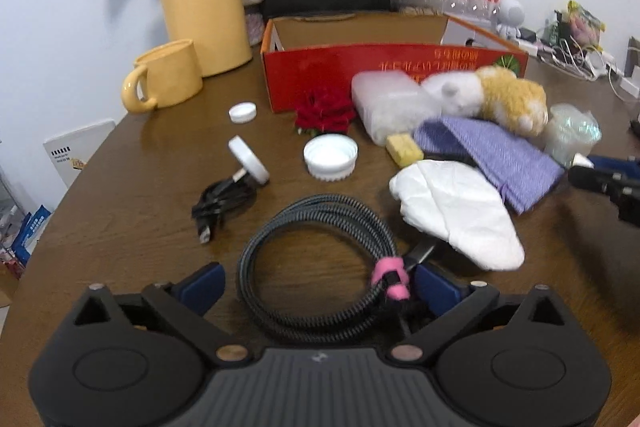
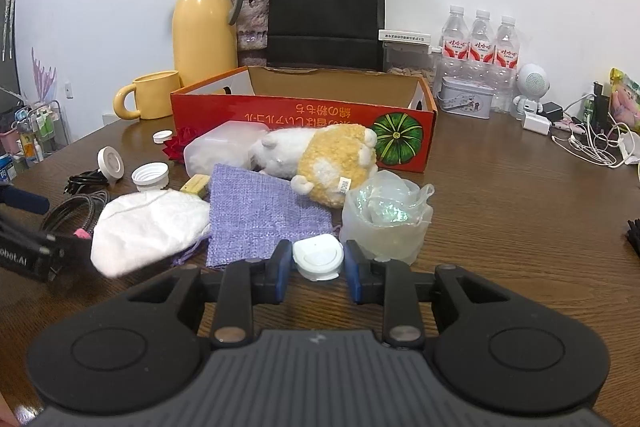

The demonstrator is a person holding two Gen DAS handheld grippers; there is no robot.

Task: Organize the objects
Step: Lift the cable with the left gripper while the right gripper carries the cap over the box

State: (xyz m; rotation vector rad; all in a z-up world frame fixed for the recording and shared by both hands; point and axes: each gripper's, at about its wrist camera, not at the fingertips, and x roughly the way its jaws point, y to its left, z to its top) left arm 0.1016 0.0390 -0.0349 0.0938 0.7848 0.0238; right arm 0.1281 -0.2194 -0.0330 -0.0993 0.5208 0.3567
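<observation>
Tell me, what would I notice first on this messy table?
Probably the fluffy toy cat, lying on its side in front of the red cardboard box. Behind it on the left stands a tall yellow jug with its matching mug. Closest of all, a coiled braided cable lies between the left gripper's open fingers.

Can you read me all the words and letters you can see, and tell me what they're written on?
"obot.AI", start cut off: on the left gripper.
Red box: big upside-down print, too hard to read surely.
Water bottles: red labels, too small.
Plush toy: tag too blurred.
White box: print too small.
</observation>
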